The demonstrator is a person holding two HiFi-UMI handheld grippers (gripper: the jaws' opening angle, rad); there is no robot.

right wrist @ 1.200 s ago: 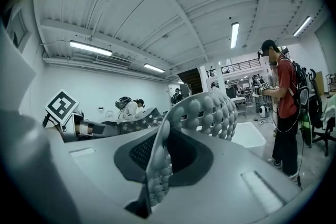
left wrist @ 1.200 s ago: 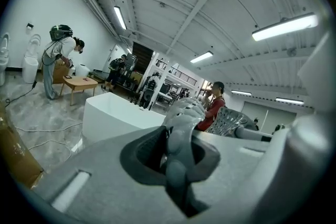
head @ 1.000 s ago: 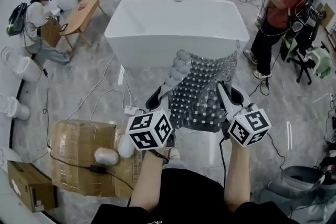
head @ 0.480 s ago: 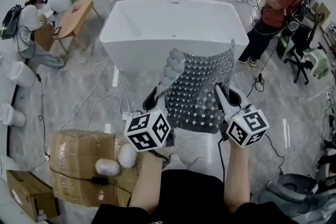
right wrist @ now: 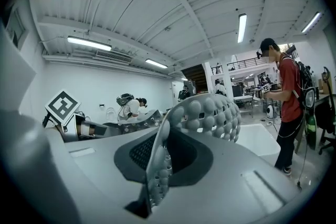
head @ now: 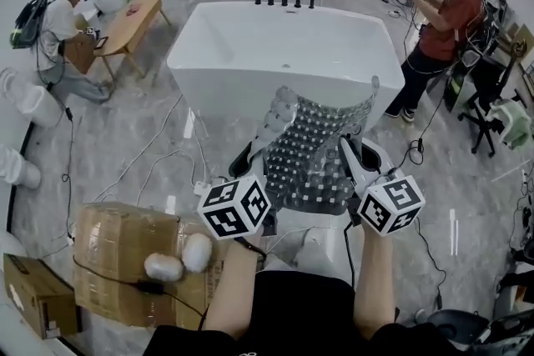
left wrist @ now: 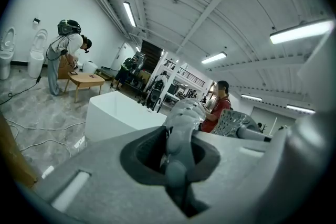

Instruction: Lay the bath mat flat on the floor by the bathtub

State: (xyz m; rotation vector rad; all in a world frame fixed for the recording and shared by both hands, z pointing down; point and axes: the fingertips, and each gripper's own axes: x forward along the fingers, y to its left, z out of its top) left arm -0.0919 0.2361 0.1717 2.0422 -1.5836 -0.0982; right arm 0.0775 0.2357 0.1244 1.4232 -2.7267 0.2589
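Both claws pinch the bath mat mid-air, left gripper and right gripper; bathtub at 12 o'clock.

The bath mat covers part of the bathtub's near wall. The floor directly beneath the mat is hidden.

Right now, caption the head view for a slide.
Left claw and right claw hold the bath mat up before the bathtub.

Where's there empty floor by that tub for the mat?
Barest: floor right of the bathtub, nearer us than the person in red. Left is crowded: cables, power strip, cardboard box. The held bath mat hides the floor in front.
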